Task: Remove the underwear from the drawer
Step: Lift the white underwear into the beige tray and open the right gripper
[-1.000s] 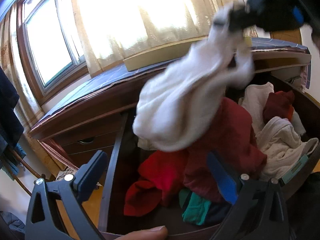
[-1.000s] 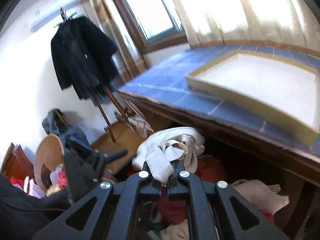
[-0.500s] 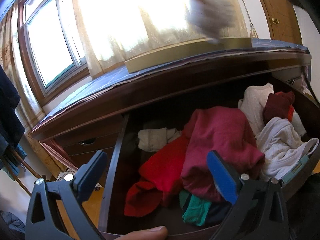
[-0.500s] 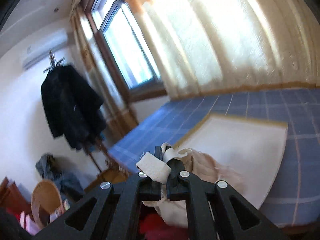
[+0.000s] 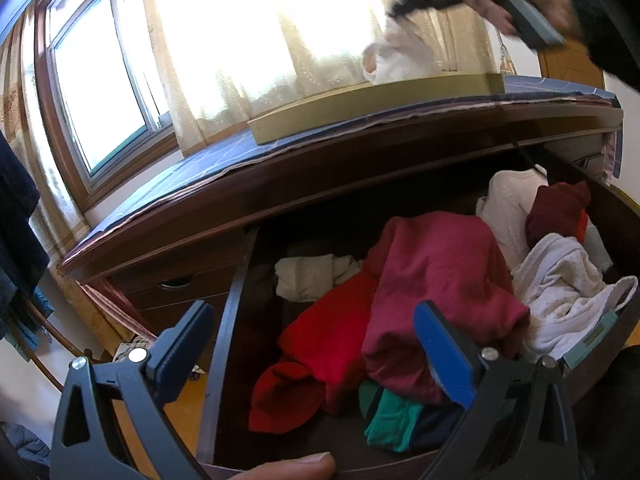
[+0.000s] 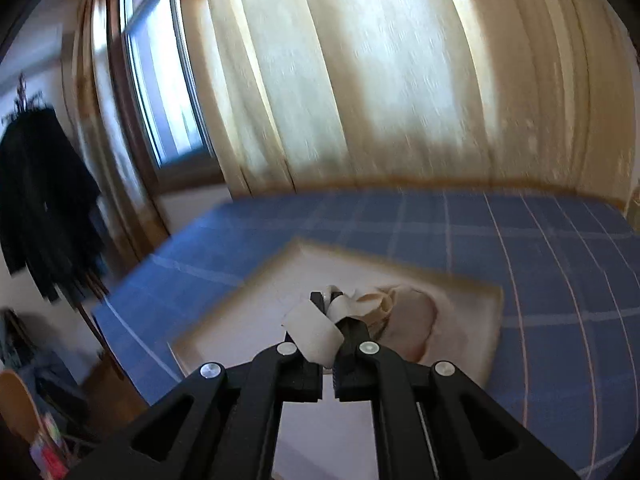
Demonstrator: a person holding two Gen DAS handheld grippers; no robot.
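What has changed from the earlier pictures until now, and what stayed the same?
The right gripper, shut on the white underwear, lifted it out of the drawer and carried it up over the shallow tray on the dresser top. The left gripper stayed open at the drawer front; the red clothes lie unchanged.

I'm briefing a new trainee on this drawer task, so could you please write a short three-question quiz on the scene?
1. True or false: the right gripper is shut on the white underwear.
2. What hangs below that underwear: A) the drawer, B) the tray, C) the floor?
3. Fill in: the left gripper stands ____ over the drawer, with nothing between its fingers.

Key
1. True. The cloth is pinched at the fingertips.
2. B. The tray lies on the blue checked cloth atop the dresser.
3. Open.
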